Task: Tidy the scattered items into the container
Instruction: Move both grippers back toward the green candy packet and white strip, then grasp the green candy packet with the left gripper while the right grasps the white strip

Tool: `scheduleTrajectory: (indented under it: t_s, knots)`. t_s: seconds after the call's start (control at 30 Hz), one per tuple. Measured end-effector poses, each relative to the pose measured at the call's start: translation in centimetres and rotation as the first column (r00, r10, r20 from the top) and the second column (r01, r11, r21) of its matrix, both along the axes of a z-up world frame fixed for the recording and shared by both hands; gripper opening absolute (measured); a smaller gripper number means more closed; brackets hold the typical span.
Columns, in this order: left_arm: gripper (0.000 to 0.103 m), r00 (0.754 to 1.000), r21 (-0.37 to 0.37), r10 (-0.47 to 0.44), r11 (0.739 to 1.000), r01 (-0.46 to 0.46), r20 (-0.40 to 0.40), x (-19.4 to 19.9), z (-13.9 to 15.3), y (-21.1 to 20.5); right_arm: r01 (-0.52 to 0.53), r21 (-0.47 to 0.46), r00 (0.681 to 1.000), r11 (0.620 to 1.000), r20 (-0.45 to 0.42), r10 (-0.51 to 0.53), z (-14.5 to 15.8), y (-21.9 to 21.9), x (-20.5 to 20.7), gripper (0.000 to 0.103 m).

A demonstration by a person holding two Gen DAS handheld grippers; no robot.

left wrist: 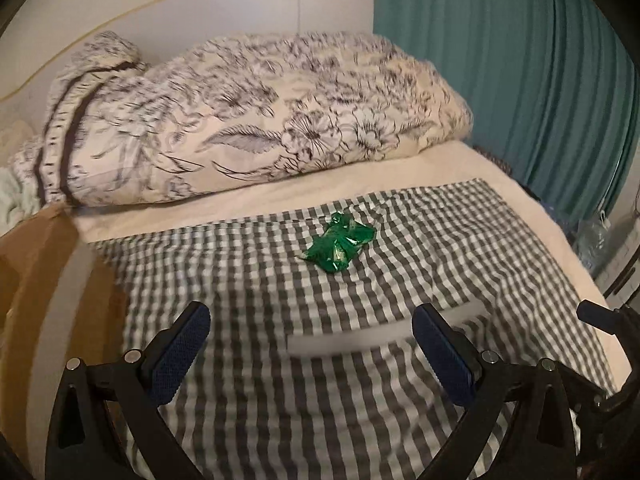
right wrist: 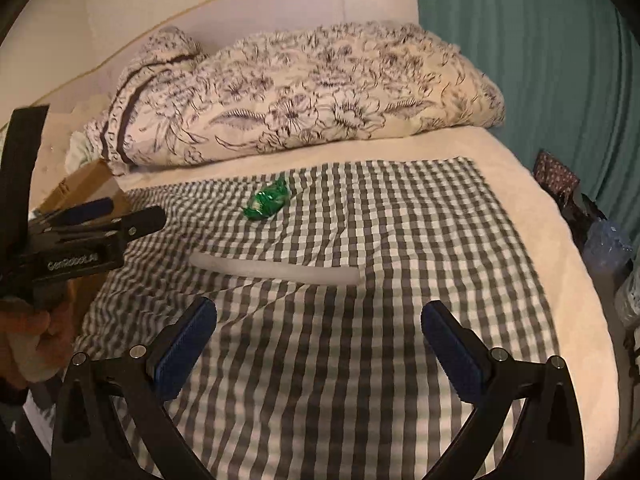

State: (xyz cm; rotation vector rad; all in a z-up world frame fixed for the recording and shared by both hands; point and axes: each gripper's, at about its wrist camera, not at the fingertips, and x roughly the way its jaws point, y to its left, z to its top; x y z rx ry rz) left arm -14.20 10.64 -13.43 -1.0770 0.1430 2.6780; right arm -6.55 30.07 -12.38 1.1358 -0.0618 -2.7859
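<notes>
Covering the bed, a gingham cloth (left wrist: 360, 300) lies below a floral duvet (left wrist: 256, 120), with a cardboard box (left wrist: 44, 272) at its left edge. Both the left gripper (left wrist: 310, 344) and right gripper (right wrist: 318, 344) hover spread wide, empty. A green packet (left wrist: 340, 242) sits mid-cloth, well apart from the box.
</notes>
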Motion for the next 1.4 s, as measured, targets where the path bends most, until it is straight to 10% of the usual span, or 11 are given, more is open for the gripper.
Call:
scheduleTrajectory:
  t_s: [0.5, 0.87, 1.13, 1.4]
  knots:
    - [0.102, 0.972, -0.031, -0.063, 0.997, 0.072, 0.225, -12.5, -7.7, 4.4, -0.102, 0.063, 0.987, 0.993, 0.134, 0.093, -7.0, -0.1, -9.6, 0.103]
    - [0.060, 0.965, -0.047, -0.074, 0.995, 0.088, 0.251, -14.6, -10.1, 5.5, -0.186, 0.218, 0.975, 0.958, 0.166, 0.151, -9.6, -3.2, -10.5, 0.102]
    - [0.041, 0.983, -0.069, -0.071, 0.994, 0.083, 0.172, -12.8, -9.4, 5.2, -0.228, 0.230, 0.968, 0.946, 0.158, 0.195, -9.1, -5.1, -10.3, 0.047]
    - [0.039, 0.988, 0.021, -0.025, 1.000, 0.022, 0.150, -11.0, -6.8, 2.0, -0.184, 0.160, 0.973, 0.970, 0.169, 0.157, -8.4, -4.9, -9.5, 0.015]
